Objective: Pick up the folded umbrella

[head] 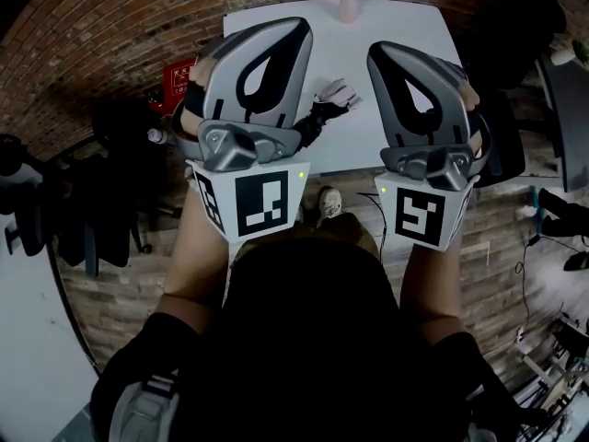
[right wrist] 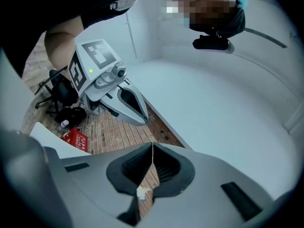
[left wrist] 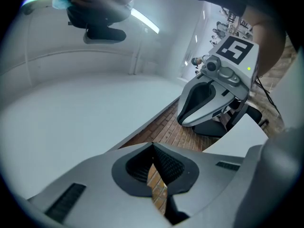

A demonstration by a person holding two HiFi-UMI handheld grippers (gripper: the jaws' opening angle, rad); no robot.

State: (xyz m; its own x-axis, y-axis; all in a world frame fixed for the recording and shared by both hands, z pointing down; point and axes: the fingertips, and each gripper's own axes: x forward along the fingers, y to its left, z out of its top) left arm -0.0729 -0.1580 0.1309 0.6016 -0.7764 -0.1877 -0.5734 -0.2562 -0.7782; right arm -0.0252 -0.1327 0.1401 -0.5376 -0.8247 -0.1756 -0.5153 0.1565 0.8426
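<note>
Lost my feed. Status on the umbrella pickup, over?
Left gripper shut, empty; right gripper shut, empty. Folded umbrella lies untouched on table, showing between them. Only a vase beyond.

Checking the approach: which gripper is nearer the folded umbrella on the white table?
Left, it seems. In the head view the left gripper overlaps the dark end of the folded umbrella; the right gripper stands clear to its right.

You hold your left hand-held gripper (left wrist: 153, 145) and your right hand-held gripper (right wrist: 152, 145) side by side in front of your chest, a gap between them, both pointing forward and roughly level. Each one's jaws are pressed together with nothing between them. Your bare forearms (head: 195, 256) reach out beneath them.
</note>
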